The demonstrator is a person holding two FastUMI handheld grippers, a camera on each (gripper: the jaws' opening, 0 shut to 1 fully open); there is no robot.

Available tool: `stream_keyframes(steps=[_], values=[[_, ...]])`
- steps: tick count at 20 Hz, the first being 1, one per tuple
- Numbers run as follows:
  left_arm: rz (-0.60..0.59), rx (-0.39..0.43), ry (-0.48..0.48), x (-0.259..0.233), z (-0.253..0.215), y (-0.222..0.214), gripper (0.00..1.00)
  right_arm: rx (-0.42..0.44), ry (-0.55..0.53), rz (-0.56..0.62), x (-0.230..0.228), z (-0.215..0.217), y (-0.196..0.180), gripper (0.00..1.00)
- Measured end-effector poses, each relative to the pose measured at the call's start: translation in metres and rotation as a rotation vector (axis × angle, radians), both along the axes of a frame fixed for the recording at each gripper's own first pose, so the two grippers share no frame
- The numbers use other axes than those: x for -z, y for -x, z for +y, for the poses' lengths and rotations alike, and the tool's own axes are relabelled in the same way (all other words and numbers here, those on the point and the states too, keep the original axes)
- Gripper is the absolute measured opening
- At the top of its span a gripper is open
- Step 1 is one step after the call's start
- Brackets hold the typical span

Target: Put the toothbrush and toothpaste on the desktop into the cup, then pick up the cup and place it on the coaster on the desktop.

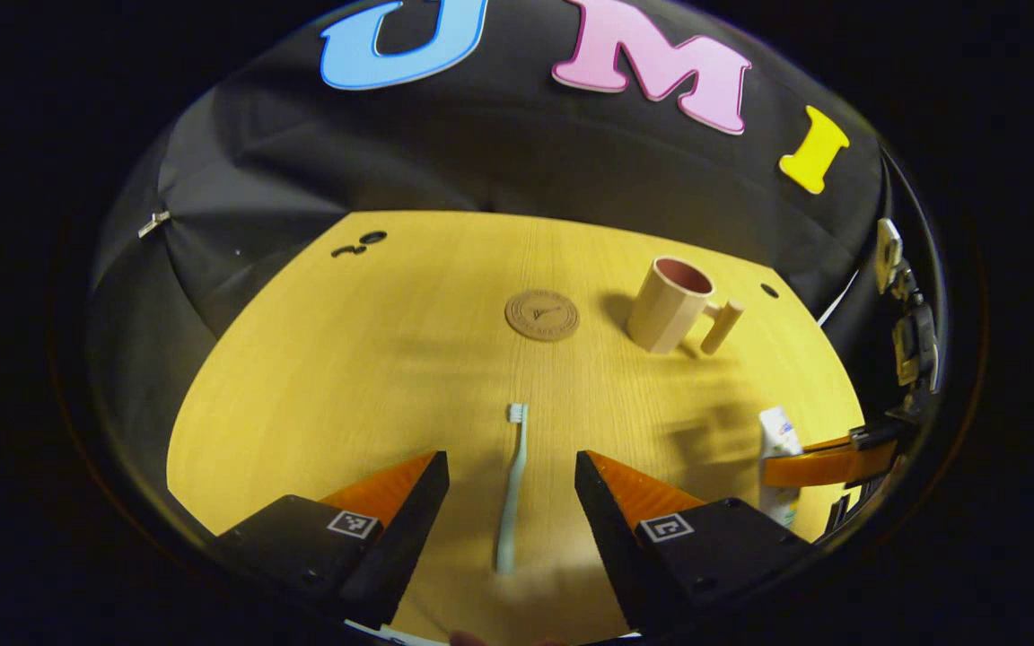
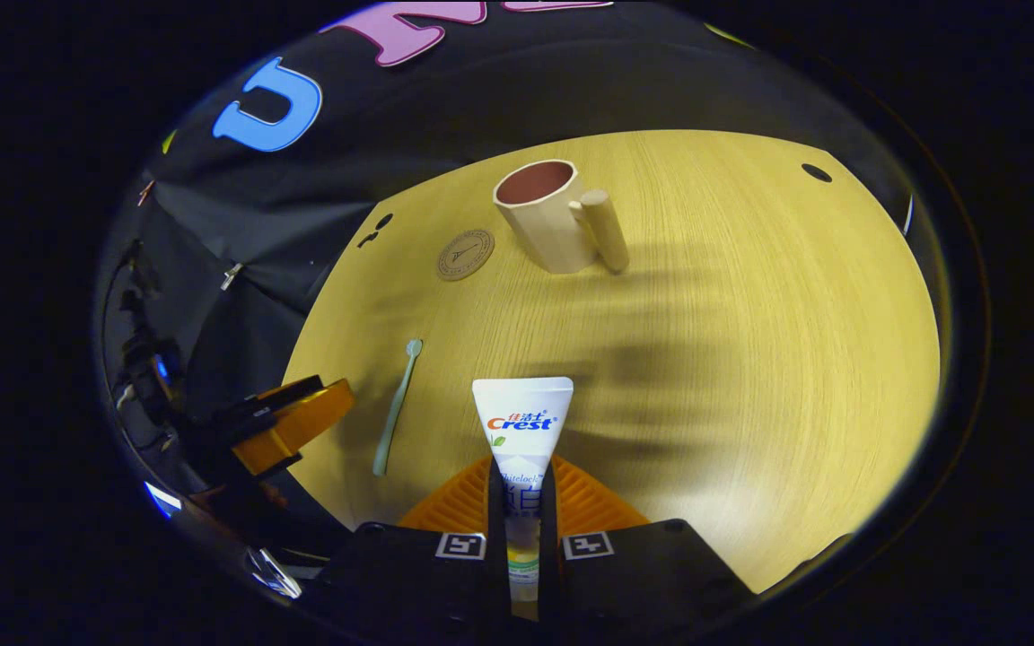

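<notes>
A pale green toothbrush [image 1: 512, 489] lies flat on the wooden desktop [image 1: 373, 377], bristles away from me, between the spread fingers of my open left gripper [image 1: 512, 484]. My right gripper [image 2: 522, 502] is shut on a white toothpaste tube [image 2: 521, 426], whose flat end points toward the cup. The beige cup [image 2: 546, 215] with a reddish inside and a peg handle stands upright at the back. A round brown coaster [image 2: 465, 254] lies to its left. From the left gripper view the cup [image 1: 671, 303], coaster [image 1: 542, 315], toothpaste tube [image 1: 779, 433] and right gripper [image 1: 827, 462] show at right.
The left gripper [image 2: 288, 426] shows at the left edge of the right gripper view, beside the toothbrush [image 2: 396, 404]. Small dark holes [image 1: 364, 242] mark the desktop's far corners. Black cloth walls close in the back and sides.
</notes>
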State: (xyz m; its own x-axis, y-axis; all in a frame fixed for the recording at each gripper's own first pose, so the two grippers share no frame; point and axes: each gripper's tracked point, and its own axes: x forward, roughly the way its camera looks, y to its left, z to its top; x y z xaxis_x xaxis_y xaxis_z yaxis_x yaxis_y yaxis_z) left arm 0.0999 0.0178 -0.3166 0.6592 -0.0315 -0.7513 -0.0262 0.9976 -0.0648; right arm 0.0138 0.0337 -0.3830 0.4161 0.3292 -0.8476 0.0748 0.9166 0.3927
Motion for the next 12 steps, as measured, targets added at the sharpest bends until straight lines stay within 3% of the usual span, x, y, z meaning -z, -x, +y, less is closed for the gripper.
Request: stream_keyframes(steps=[8,12], values=[[0.168,0.061,-0.083,0.066,0.005,-0.015,0.89,0.032,-0.015,-0.011,-0.013,-0.041,0.005,0.16],[0.202,0.078,-0.088,0.072,0.004,-0.014,0.87,0.045,-0.018,-0.012,-0.018,-0.052,0.009,0.16]])
